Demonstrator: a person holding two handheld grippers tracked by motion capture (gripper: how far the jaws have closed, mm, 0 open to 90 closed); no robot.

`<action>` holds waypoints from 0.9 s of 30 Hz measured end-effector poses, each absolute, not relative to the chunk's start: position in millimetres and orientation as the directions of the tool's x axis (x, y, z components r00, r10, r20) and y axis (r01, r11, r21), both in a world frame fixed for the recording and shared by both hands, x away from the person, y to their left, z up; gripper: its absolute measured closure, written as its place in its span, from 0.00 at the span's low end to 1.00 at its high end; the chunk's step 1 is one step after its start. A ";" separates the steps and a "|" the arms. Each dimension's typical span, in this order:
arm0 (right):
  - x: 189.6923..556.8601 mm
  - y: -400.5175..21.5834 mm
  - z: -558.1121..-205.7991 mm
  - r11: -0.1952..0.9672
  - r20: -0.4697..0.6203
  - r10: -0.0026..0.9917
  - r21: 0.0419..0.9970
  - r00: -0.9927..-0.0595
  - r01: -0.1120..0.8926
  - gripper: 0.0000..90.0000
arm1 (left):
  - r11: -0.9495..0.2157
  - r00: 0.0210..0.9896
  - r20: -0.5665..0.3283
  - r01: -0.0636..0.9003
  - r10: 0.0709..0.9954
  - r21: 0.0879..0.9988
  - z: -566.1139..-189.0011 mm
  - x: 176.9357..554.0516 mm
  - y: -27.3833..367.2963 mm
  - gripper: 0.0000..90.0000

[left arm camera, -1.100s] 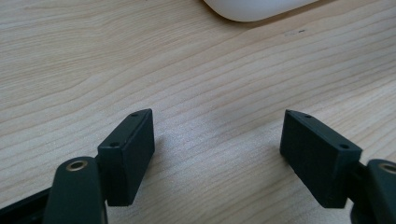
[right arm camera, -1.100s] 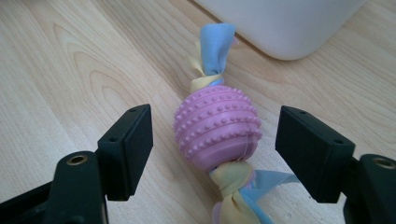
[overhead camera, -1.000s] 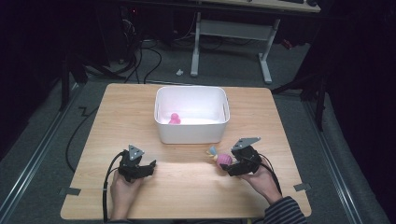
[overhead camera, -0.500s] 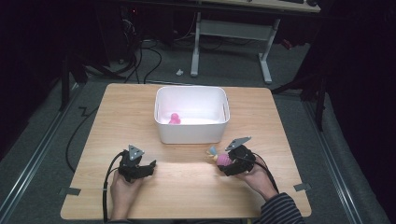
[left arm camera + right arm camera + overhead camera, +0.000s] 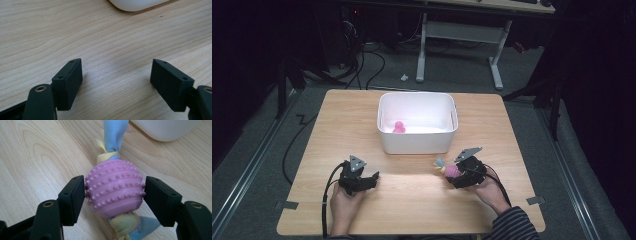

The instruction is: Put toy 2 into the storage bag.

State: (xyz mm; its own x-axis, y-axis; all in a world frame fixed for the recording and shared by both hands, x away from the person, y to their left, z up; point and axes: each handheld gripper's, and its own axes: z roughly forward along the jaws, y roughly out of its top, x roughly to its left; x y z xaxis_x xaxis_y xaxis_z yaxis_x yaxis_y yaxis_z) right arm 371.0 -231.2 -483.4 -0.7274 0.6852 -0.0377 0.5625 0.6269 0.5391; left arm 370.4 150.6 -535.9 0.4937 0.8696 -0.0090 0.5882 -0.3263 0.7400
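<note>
A dim lab: a wooden table (image 5: 412, 200) on grey floor, loose cables (image 5: 367, 65), a metal-legged desk (image 5: 462, 30) behind.

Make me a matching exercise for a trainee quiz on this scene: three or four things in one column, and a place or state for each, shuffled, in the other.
Things:
1. pink studded ball toy
2. left gripper
3. white bin
4. small pink object

Places or states:
A. jaws wide apart over bare table
B. lying inside the bin
C. between the right gripper's jaws, which have just been closing
D. standing mid-table, beyond both grippers

Pairs: 1-C, 2-A, 3-D, 4-B
</note>
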 end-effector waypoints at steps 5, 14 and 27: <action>368.3 -232.4 -480.0 0.622 -0.037 0.683 0.554 -0.730 0.554 0.38 | -0.326 0.493 -0.009 0.588 0.870 0.740 -536.0 370.4 150.5 0.29; 363.3 -237.0 -467.0 0.617 -0.039 0.678 0.574 -0.734 0.539 0.38 | -0.326 0.493 -0.009 0.588 0.870 0.740 -536.0 370.3 150.5 0.29; 357.8 -253.8 -435.1 0.567 -0.010 0.687 0.634 -0.727 0.527 0.39 | -0.324 0.492 -0.010 0.588 0.870 0.741 -536.1 370.3 150.4 0.29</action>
State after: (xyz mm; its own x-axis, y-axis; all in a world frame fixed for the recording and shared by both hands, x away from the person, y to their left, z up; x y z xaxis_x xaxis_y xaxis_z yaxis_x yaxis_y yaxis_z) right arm 357.8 -253.8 -435.1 -0.7269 0.6867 -0.0101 0.5265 0.5667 0.6337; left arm 370.3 150.4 -536.1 0.4923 0.8704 -0.0098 0.5877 -0.3240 0.7414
